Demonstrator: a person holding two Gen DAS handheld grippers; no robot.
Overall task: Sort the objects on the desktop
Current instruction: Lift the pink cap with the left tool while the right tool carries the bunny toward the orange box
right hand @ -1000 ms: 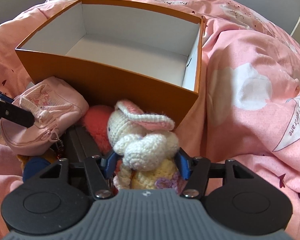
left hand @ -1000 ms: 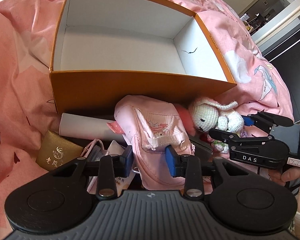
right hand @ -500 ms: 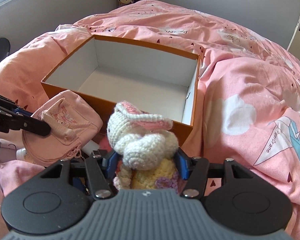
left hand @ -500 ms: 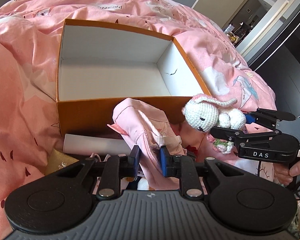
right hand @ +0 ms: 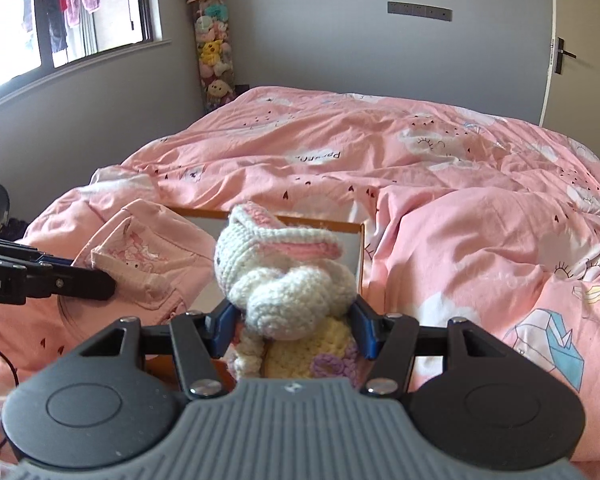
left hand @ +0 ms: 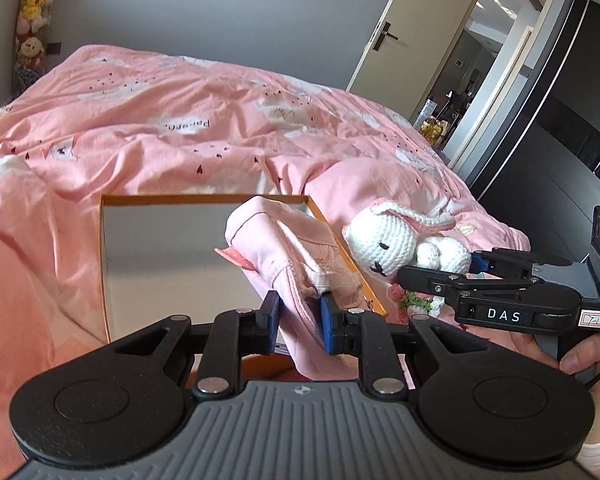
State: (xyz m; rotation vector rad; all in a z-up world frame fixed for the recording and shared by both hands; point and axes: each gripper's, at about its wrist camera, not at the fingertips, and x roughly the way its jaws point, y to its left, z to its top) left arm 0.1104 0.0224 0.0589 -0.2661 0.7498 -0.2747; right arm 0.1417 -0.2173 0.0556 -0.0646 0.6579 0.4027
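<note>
Bed (right hand: 440, 184): covered by a pink printed duvet; every other item is carried on or held above it.

Box (left hand: 104, 264): orange outside, white inside, open-topped, set on the duvet. Its interior is seen as bare where it shows (the near right part is hidden behind the held items).

Pink pouch (left hand: 296, 256): soft pink fabric with a printed front panel, held up in front of the box's near right corner. It is clamped by a fold of its fabric between the blue pads of the left hand-held gripper (left hand: 299, 322), whose jaws are drawn nearly together on the cloth.

Crochet rabbit (right hand: 284, 280): white body, pink-lined ears, yellow skirt with a lilac flower, held upright beside the pouch, to its right and apart from it. It is gripped at the waist by the right hand-held gripper (right hand: 294, 330), the jaws standing fairly wide about its body.

Hand (left hand: 580, 356): seen at the right hand-held gripper's handle.
</note>
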